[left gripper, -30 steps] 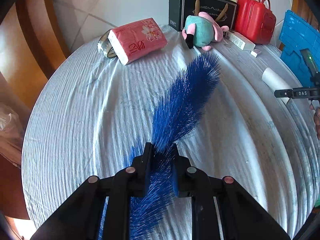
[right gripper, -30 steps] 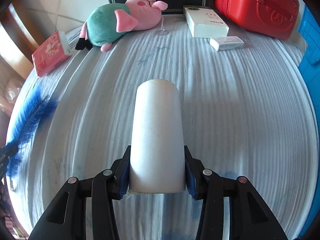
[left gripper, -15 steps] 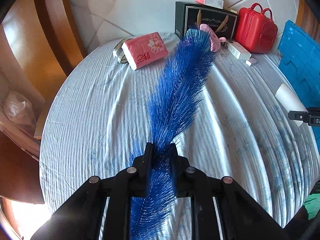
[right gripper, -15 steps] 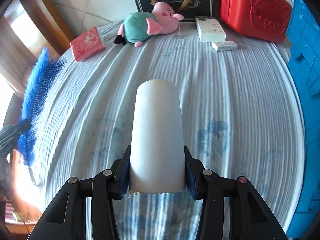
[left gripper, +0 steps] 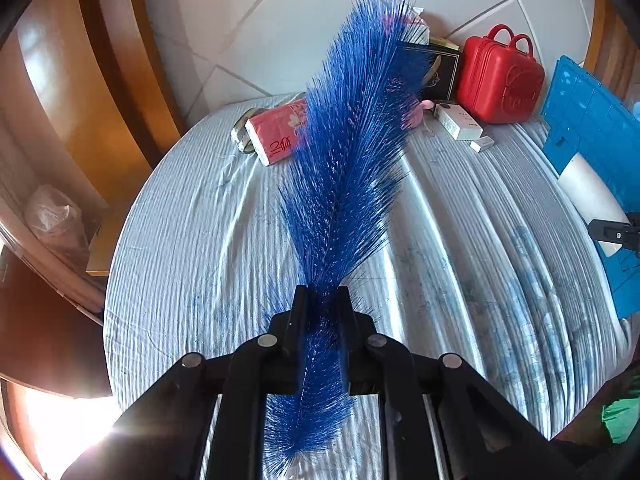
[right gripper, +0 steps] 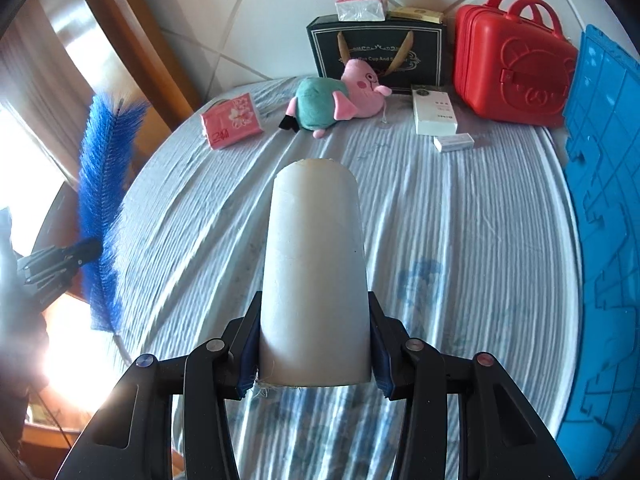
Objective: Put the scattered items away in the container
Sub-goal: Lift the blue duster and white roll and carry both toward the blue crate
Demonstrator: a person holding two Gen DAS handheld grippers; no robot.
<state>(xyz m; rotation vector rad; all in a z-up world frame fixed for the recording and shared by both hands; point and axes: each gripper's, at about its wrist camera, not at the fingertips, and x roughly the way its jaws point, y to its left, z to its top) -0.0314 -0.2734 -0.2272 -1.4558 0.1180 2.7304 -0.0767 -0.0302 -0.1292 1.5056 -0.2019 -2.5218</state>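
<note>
A: What does the left gripper (left gripper: 323, 300) have?

B: A blue bristle brush (left gripper: 352, 160), pinched low on its stem. Its jaws are closing on it, and the bristles fan up toward the top centre of the frame and spill below the jaws.

A: And the right gripper (right gripper: 314, 336)?

B: Clamped on a white cardboard tube (right gripper: 316, 276), both pads pressed to its sides, in the lower middle of its view.

A: Where is the container?

B: A blue plastic crate (right gripper: 600, 208) runs down the right edge of the frame, beside the round table (right gripper: 460, 240) with its pale blue striped cloth.

A: What lies on the table?

B: Along the top: a pink tissue pack (right gripper: 232, 120) at upper left, a plush pig (right gripper: 336, 102) in the centre, a white box (right gripper: 434, 110) and a smaller box (right gripper: 454, 143) beside a red case (right gripper: 516, 76), with a dark gift bag (right gripper: 376, 52) behind.
</note>
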